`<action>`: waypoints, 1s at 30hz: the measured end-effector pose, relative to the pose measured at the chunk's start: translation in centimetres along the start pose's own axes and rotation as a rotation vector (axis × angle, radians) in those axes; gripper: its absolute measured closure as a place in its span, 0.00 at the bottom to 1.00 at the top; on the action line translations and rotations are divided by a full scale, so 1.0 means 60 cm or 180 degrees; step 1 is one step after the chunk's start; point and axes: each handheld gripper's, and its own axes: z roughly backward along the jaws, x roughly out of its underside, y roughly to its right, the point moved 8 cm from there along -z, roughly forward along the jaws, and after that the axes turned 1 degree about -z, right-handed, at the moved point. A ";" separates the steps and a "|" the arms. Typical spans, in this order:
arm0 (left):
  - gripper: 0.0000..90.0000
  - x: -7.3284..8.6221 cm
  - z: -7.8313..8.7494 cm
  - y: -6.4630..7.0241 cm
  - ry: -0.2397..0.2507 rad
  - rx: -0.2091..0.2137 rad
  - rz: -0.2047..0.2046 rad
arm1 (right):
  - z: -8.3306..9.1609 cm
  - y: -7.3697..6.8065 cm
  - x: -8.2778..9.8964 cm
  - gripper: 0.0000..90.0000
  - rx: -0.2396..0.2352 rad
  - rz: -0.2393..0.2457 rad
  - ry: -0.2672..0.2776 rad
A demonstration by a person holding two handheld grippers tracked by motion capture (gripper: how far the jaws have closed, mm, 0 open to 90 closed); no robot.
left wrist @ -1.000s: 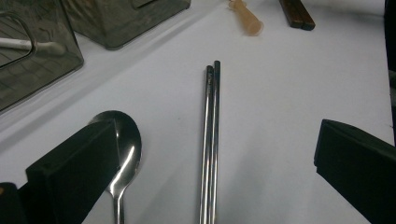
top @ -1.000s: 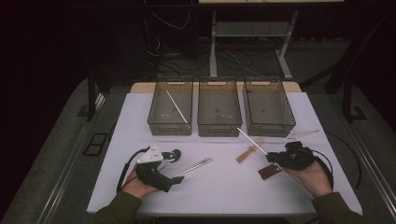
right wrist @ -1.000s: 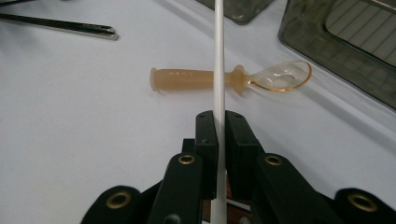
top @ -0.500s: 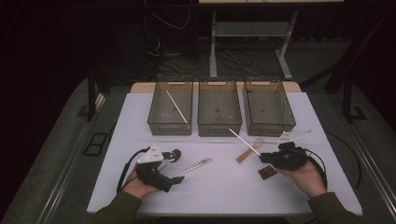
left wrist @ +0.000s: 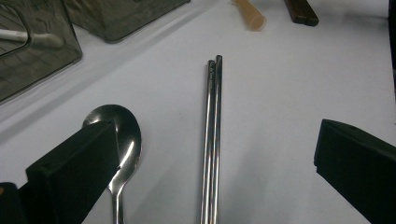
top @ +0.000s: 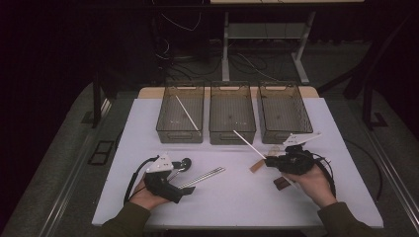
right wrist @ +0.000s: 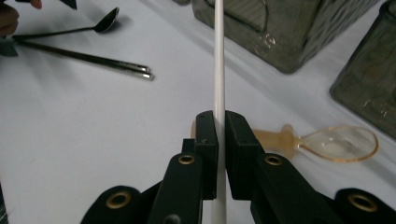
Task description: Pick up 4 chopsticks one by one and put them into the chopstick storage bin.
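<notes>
The right gripper (right wrist: pixel 220 140) is seen closed on a white chopstick (right wrist: pixel 218 60), which is clamped between the two black jaws and points away from them toward the bins. In the high view this white chopstick (top: pixel 248 143) is held above the white table (top: pixel 237 197), its far tip reaching toward the front wall of the middle bin (top: pixel 232 114). Just beside the gripper, a translucent amber spoon (right wrist: pixel 327 142) is laid on the table, and a dark brown piece (top: pixel 281 183) is set near the right hand (top: pixel 314 185).

The left gripper (left wrist: pixel 215 154) is held low over the table with its jaws spread wide and nothing gripped. Between them a pair of metal chopsticks (left wrist: pixel 212 135) is laid side by side, and a metal spoon (left wrist: pixel 122 135) is partly covered by the left jaw.

Farther off, three grey bins are lined up in a row. A second white chopstick (top: pixel 187 113) is lying aslant in the left bin (top: pixel 181 114). Whether anything is kept in the right bin (top: pixel 284 111) cannot be told.
</notes>
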 end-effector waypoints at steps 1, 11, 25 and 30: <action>0.00 0.000 0.000 0.000 0.0004 0.0002 -0.0002 | -0.002 -0.001 -0.004 0.94 -0.0013 0.0002 0.0018; 0.00 0.002 -0.002 0.003 -0.0005 0.0022 0.0011 | -0.024 -0.013 -0.039 0.94 -0.0088 0.0025 0.0148; 0.00 0.002 -0.001 0.003 -0.0002 0.0024 0.0013 | -0.054 -0.027 -0.065 0.94 -0.0130 0.0057 0.0210; 0.00 0.002 -0.002 0.004 0.0003 0.0028 0.0035 | -0.060 -0.030 -0.076 0.94 -0.0158 0.0051 0.0227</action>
